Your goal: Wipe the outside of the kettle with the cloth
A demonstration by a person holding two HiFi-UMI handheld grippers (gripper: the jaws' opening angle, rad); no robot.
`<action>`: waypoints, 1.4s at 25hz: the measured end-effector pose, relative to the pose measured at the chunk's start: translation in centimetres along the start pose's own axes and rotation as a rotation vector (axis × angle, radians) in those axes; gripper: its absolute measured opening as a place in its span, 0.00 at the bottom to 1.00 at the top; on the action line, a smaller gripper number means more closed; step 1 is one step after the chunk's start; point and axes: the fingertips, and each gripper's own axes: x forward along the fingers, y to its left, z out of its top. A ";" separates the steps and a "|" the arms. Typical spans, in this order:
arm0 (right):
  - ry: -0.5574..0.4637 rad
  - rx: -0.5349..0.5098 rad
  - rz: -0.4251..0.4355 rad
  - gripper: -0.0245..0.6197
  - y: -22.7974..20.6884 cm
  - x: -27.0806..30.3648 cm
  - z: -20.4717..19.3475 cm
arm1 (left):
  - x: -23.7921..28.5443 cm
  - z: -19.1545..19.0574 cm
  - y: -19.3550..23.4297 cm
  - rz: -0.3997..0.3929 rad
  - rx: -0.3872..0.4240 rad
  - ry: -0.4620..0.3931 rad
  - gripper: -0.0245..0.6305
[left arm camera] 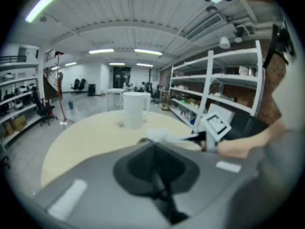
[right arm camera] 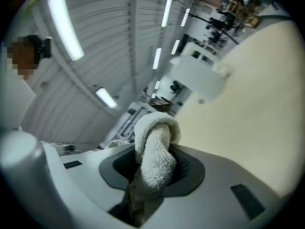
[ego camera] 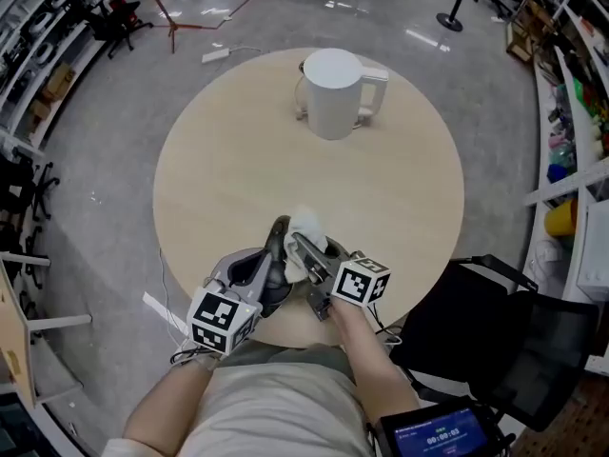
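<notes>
The white kettle (ego camera: 333, 91) stands upright with its lid down at the far side of the round table (ego camera: 209, 179). It also shows in the left gripper view, kettle (left arm camera: 133, 109), and tilted in the right gripper view, kettle (right arm camera: 198, 78). My right gripper (ego camera: 301, 248) hovers over the table's near edge, shut on a white terry cloth (ego camera: 307, 228). A loop of that cloth (right arm camera: 155, 147) bulges out of the jaws. My left gripper (ego camera: 279, 233) sits just left of it, jaws shut, its tip close to the cloth (left arm camera: 159, 135). I see nothing between the left jaws.
A black chair (ego camera: 495, 322) stands right of the table's near edge. Shelving (ego camera: 571, 93) lines the right side and more shelves (ego camera: 38, 55) the far left. A cable (ego camera: 303, 98) loops beside the kettle.
</notes>
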 end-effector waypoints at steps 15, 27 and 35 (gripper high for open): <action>-0.248 0.279 -0.219 0.25 -5.6 -5.2 -3.5 | 0.0 0.1 0.2 0.046 0.003 -0.012 0.04; -0.227 0.480 -0.303 0.25 -8.4 -5.7 -5.2 | 0.3 -0.2 0.7 0.081 -0.001 -0.012 0.04; -0.127 0.461 -0.281 0.25 -7.2 -8.2 -8.8 | 0.2 -0.2 1.0 0.101 0.006 -0.018 0.04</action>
